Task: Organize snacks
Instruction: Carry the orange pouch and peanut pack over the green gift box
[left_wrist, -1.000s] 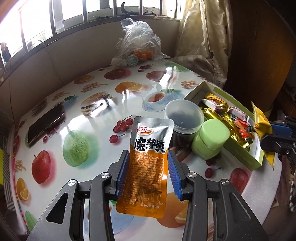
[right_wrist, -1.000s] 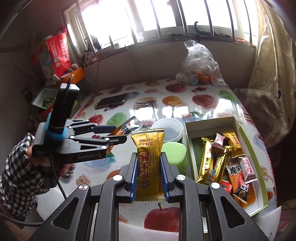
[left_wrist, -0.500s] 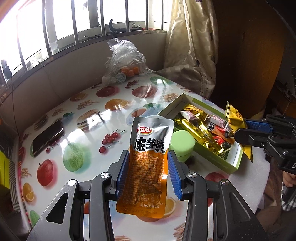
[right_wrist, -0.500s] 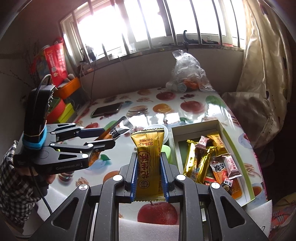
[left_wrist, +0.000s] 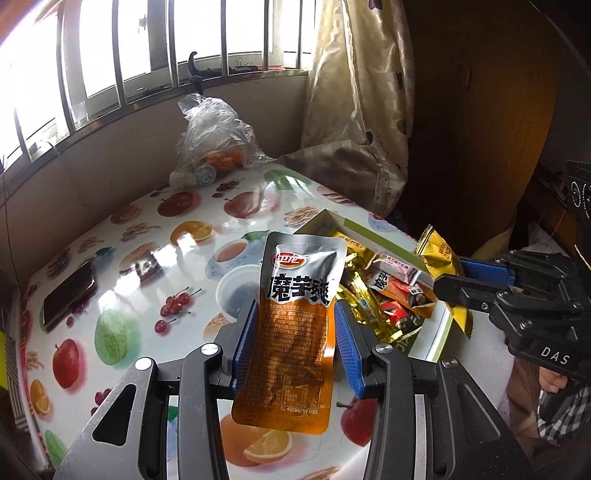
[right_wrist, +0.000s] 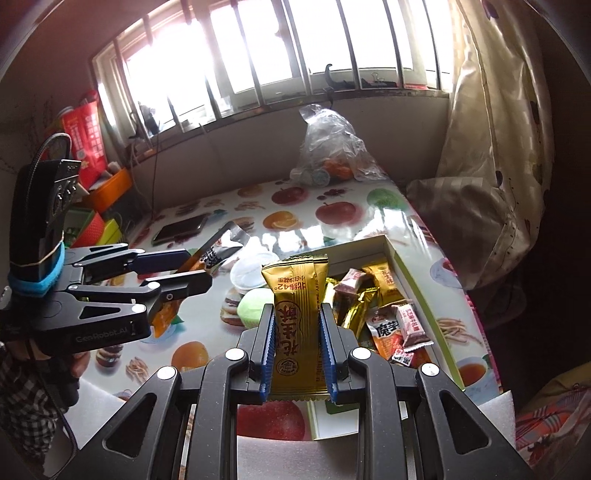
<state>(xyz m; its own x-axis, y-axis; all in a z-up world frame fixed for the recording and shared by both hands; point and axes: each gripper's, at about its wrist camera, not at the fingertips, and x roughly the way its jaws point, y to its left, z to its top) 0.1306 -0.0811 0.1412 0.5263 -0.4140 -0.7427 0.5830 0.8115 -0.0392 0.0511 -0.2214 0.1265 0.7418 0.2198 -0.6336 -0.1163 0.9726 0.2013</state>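
Observation:
My left gripper (left_wrist: 294, 328) is shut on a silver-and-orange pouch (left_wrist: 295, 332), held upright above the fruit-print table (left_wrist: 147, 258). My right gripper (right_wrist: 296, 325) is shut on a gold snack bar (right_wrist: 297, 317), raised near the table's front edge. The right gripper (left_wrist: 454, 280) shows at the right of the left wrist view, its gold bar (left_wrist: 443, 258) beside the box. The left gripper (right_wrist: 184, 269) with its pouch (right_wrist: 214, 251) shows at the left of the right wrist view. An open green-edged box (right_wrist: 410, 273) holds several wrapped snacks (right_wrist: 388, 317).
A green-lidded jar (right_wrist: 255, 306) and a clear lidded tub (right_wrist: 251, 273) stand left of the box. A phone (left_wrist: 68, 295) lies at the table's far left. A plastic bag of oranges (left_wrist: 214, 151) sits by the window wall. A curtain (left_wrist: 362, 110) hangs on the right.
Both grippers have risen and drawn back from the table, each keeping its snack. The box and jar now look smaller and farther off, and the right gripper shows larger in the left wrist view.

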